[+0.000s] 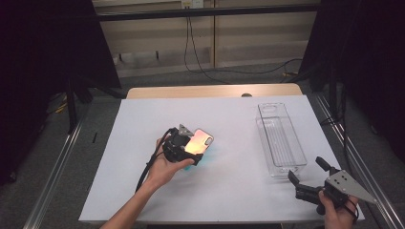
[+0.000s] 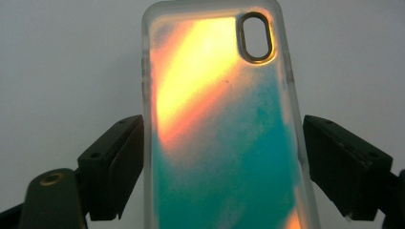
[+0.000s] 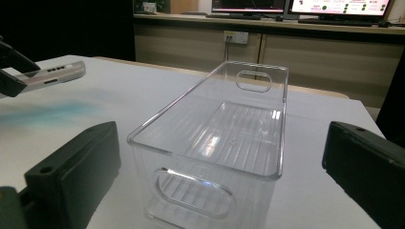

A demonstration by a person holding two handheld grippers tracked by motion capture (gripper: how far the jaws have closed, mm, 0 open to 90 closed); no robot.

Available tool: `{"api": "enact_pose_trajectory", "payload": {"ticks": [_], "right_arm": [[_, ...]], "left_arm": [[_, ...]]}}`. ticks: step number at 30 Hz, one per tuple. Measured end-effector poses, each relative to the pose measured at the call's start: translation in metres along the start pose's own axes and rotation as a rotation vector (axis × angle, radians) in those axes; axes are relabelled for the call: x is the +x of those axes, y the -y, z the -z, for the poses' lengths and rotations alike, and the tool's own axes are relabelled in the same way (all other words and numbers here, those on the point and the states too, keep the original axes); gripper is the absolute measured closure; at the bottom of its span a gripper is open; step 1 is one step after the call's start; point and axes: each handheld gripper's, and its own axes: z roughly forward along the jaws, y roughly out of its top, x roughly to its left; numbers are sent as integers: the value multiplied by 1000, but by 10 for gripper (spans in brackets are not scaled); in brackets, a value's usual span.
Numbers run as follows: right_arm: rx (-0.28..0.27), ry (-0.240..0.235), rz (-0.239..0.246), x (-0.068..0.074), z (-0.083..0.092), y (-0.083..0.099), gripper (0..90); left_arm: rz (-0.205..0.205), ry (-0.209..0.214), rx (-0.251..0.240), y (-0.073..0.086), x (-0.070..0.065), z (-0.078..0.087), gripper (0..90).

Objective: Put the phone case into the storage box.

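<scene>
Left gripper point(image 1: 193, 151) clamped on iridescent phone case point(image 1: 199, 141), lifted off the white table point(image 1: 229, 186), right gripper point(image 1: 305, 174) wide open and empty, clear bin point(image 1: 279, 138) at its 11 o'clock.

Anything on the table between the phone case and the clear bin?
Nothing. In the high view the white table top is bare between the phone case in the left claw and the clear bin.

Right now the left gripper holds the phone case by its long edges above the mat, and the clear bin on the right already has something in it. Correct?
Not quite. The clear bin is empty: the right gripper view looks straight into it and shows only its bare ribbed floor. The rest stands: the left gripper holds the phone case by its long edges above the mat.
</scene>
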Motion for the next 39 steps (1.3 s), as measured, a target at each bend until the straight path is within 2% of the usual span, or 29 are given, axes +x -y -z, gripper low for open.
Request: {"api": "enact_pose_trajectory", "payload": {"ticks": [5, 10, 14, 20, 25, 28, 30, 34, 39], "right_arm": [[3, 1, -2, 1, 0, 0, 0], [5, 2, -2, 2, 0, 0, 0], [-1, -6, 1, 4, 0, -1, 0], [-3, -25, 19, 11, -1, -4, 0], [9, -65, 43, 18, -1, -6, 0], [6, -66, 43, 23, -2, -8, 0], [4, -49, 54, 26, -4, -11, 0], [15, -56, 48, 33, -11, -18, 0], [56, -120, 40, 49, -20, -21, 0]], "left_arm": [[-6, -22, -42, 7, 2, 10, 169], [-2, -25, -57, 14, 4, 18, 169], [-8, -39, -92, 18, 1, 24, 169], [-24, -29, -130, 24, -7, 30, 169], [-32, -30, -140, 30, -12, 29, 169], [-27, -33, -141, 33, -13, 29, 169], [-34, -40, -141, 35, -14, 28, 169], [-37, -47, -149, 35, -19, 28, 169], [-49, -61, -151, 35, -21, 33, 169]]}}
